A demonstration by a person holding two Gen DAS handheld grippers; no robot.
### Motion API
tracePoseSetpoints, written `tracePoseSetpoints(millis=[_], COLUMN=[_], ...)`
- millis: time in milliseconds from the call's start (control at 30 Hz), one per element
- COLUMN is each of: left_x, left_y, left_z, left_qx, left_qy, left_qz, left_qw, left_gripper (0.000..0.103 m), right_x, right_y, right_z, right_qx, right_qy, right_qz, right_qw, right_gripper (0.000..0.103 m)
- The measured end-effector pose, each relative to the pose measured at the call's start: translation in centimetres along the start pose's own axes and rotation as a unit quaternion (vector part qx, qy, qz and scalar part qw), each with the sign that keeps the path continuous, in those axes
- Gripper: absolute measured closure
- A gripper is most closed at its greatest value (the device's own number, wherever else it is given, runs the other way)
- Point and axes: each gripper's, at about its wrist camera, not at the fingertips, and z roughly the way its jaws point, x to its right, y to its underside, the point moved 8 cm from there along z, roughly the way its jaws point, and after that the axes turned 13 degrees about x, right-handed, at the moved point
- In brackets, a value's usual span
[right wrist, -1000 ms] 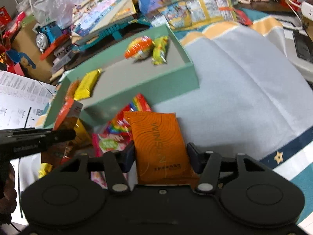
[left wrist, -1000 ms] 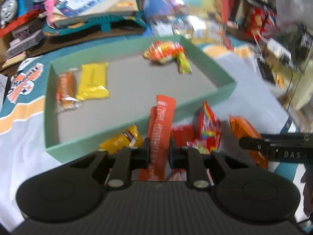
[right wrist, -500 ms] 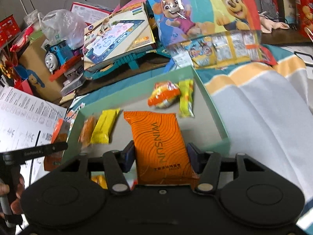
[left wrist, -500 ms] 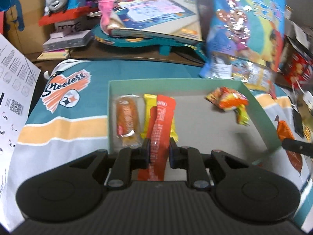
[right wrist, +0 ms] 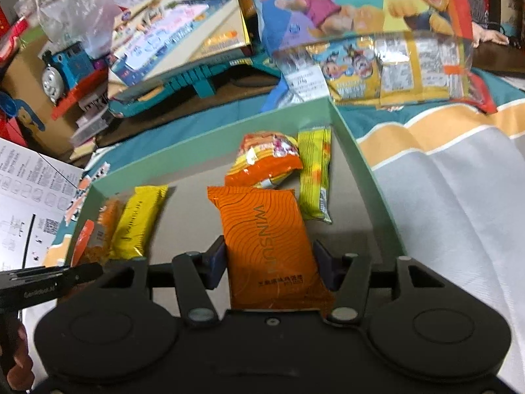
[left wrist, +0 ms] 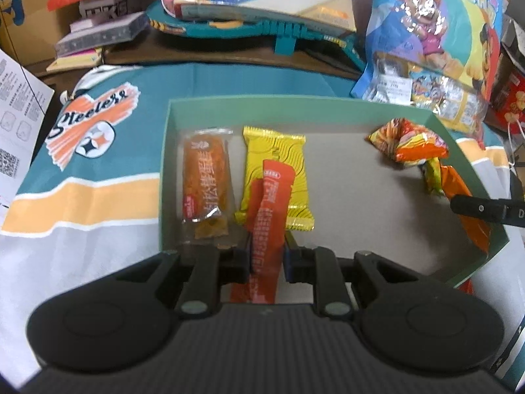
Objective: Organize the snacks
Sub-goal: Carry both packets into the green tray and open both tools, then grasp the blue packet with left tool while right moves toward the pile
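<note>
My left gripper (left wrist: 267, 251) is shut on a long red-orange snack stick (left wrist: 270, 210), held over the near left part of the green tray (left wrist: 165, 170). My right gripper (right wrist: 269, 262) is shut on an orange WINSUN packet (right wrist: 269, 246), held over the tray's (right wrist: 364, 170) near right part. In the tray lie a brown cake bar (left wrist: 205, 187), a yellow packet (left wrist: 279, 164), a crumpled orange bag (left wrist: 413, 142) and a yellow-green packet (right wrist: 313, 177). The right gripper's finger (left wrist: 485, 208) shows at the left wrist view's right edge.
The tray sits on a teal, orange and white Steelers cloth (left wrist: 85, 170). Behind it stand a toy train (right wrist: 64, 65), a boxed drawing board (right wrist: 177, 36) and a large cartoon snack bag (right wrist: 361, 16). A printed sheet (right wrist: 23, 197) lies left.
Both grippers have lifted their snacks from beside the tray and moved forward over it. The loose snack pile in front of the tray has dropped out of view.
</note>
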Motion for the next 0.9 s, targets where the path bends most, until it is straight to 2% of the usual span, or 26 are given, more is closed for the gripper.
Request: tracePoseSetpoints(millis=[167,200,233,267,300,333,400,600,900], left_x=[0.3,0.4,0.5,0.6,0.7,0.8,1.1,1.5,2.4], left_y=[1.0,1.0,1.0,1.0,0.9,0.7,0.5,0.3,0.8], left_z=[0.7,0.6,0.4,0.2,-0.1,-0.5,-1.1,-2.5,-6.3], left_qx=[-0.012,-0.011,-0.009,-0.004,0.004,0.014,0.023,0.026,0.042], left_qy=[0.0,-0.002,-0.003,-0.004,-0.005,-0.008,-0.011,-0.009,-0.003], left_qz=[0.007,0.008,0.011,0.013,0.015,0.018,0.02,0.006,0.012], left_qw=[0.9999,0.9999,0.9999,0.9999,0.9999,0.9997,0.9995,0.9996,0.9991], left_gripper=[0.083,0.075,0.052,0.04,0.022,0.012,0.002,0.0,0.0], right_x=[-0.3,-0.5,-0.6,-0.7,-0.6,-0.6,-0.5,0.1,-0.1], right_y=[0.7,0.9,1.0,1.0,0.9,0.8,0.5,0.6,1.5], right_z=[1.4,1.6,1.3,1.0,0.6,0.2,-0.5,-2.7,-6.9], right_qx=[-0.016,-0.02,-0.021,-0.015,-0.008,-0.003,0.002,0.003,0.013], right_qy=[-0.007,-0.011,-0.014,-0.012,-0.01,-0.007,-0.004,-0.003,-0.011], right_qz=[0.003,0.007,0.011,0.011,0.009,0.008,0.006,0.025,0.034], right_qw=[1.0,1.0,1.0,1.0,1.0,1.0,1.0,1.0,0.999], right_gripper=[0.043,0.034,0.026,0.012,0.004,0.002,0.0,0.0,0.0])
